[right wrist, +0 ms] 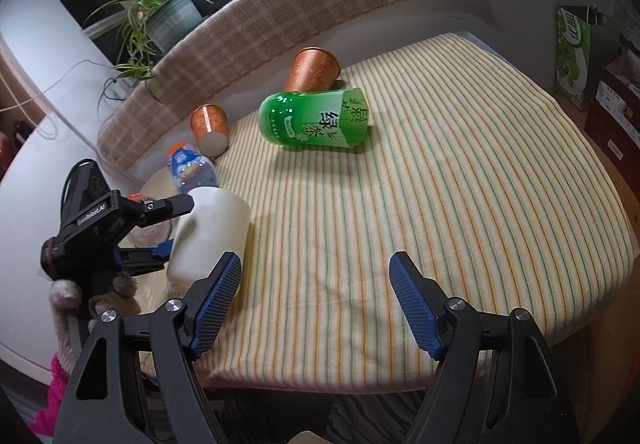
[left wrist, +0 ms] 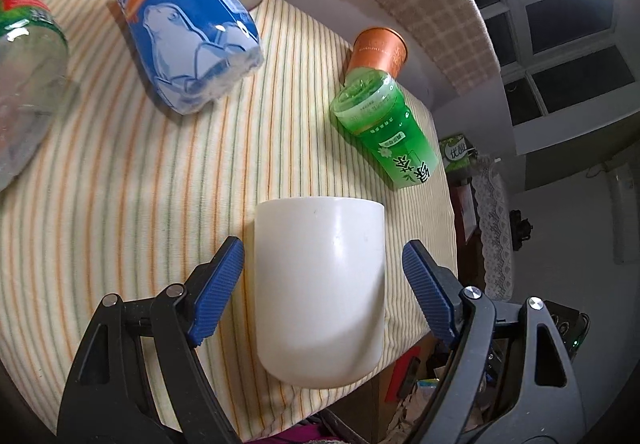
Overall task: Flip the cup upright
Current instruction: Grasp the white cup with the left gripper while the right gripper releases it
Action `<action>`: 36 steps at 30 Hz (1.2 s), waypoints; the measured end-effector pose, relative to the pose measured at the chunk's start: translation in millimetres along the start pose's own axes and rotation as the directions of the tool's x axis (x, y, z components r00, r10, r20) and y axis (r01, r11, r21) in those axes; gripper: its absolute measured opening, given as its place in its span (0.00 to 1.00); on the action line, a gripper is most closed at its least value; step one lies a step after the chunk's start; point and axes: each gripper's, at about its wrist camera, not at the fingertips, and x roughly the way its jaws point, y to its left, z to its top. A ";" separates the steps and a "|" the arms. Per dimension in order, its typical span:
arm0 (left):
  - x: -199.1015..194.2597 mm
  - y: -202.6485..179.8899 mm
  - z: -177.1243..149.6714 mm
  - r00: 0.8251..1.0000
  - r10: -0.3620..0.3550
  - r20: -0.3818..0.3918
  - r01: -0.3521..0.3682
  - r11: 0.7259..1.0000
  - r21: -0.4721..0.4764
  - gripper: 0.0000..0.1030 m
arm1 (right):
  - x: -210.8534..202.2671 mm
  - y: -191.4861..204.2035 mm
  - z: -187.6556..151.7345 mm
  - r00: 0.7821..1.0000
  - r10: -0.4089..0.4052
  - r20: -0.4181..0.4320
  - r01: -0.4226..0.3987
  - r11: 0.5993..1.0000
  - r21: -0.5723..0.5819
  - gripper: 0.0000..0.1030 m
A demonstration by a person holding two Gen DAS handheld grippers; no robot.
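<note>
A plain white cup (left wrist: 320, 284) lies on its side on the striped tablecloth (left wrist: 120, 184), its rounded base toward the left wrist camera. My left gripper (left wrist: 323, 264) is open, one blue pad on each side of the cup with small gaps showing. In the right wrist view the same cup (right wrist: 210, 234) sits at the left between the left gripper's fingers (right wrist: 176, 204). My right gripper (right wrist: 316, 284) is open and empty above the cloth, just right of the cup.
A green tea bottle (right wrist: 316, 120) lies on its side mid-table. Two copper cups (right wrist: 314, 70) (right wrist: 210, 128) lie toppled at the back. A blue-labelled bottle (left wrist: 180, 20) and a clear bottle (left wrist: 28, 64) lie at the left. The table edge (right wrist: 400, 376) is close.
</note>
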 end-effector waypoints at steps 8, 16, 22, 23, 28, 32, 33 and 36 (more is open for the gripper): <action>13.3 -3.6 4.8 1.000 0.010 -0.023 -0.010 1.000 0.001 0.78 | -0.4 -4.4 -1.0 1.000 -0.006 -0.005 0.006 1.000 0.015 0.74; 17.8 -1.8 4.3 0.999 0.025 -0.033 -0.024 1.000 0.011 0.75 | 1.6 -14.0 -2.8 1.000 -0.011 -0.013 0.012 0.999 0.053 0.74; 11.7 -11.3 0.0 0.997 0.069 0.018 -0.070 0.996 0.061 0.74 | -1.3 -16.2 -3.0 1.000 -0.019 -0.006 0.019 0.998 0.058 0.74; 8.8 -14.5 -1.4 0.996 0.079 0.034 -0.082 0.993 0.079 0.74 | -1.7 -16.0 -3.1 1.000 -0.019 -0.004 0.020 0.998 0.060 0.74; -4.8 -30.2 -8.0 0.988 0.113 0.107 -0.129 0.980 0.151 0.74 | -2.4 -17.8 -2.9 1.000 -0.022 0.001 0.022 0.997 0.067 0.74; -14.4 -38.5 -14.6 0.978 0.136 0.160 -0.166 0.966 0.196 0.74 | -2.3 -17.8 -3.1 1.000 -0.028 0.004 0.028 0.998 0.062 0.74; -15.7 -40.3 -15.6 0.976 0.139 0.169 -0.172 0.965 0.200 0.74 | -2.5 -18.0 -3.5 1.000 -0.026 0.003 0.026 0.998 0.063 0.74; -19.4 -45.5 -19.9 0.968 0.152 0.201 -0.196 0.956 0.220 0.74 | -2.3 -18.3 -4.0 1.000 -0.025 0.001 0.025 0.998 0.066 0.74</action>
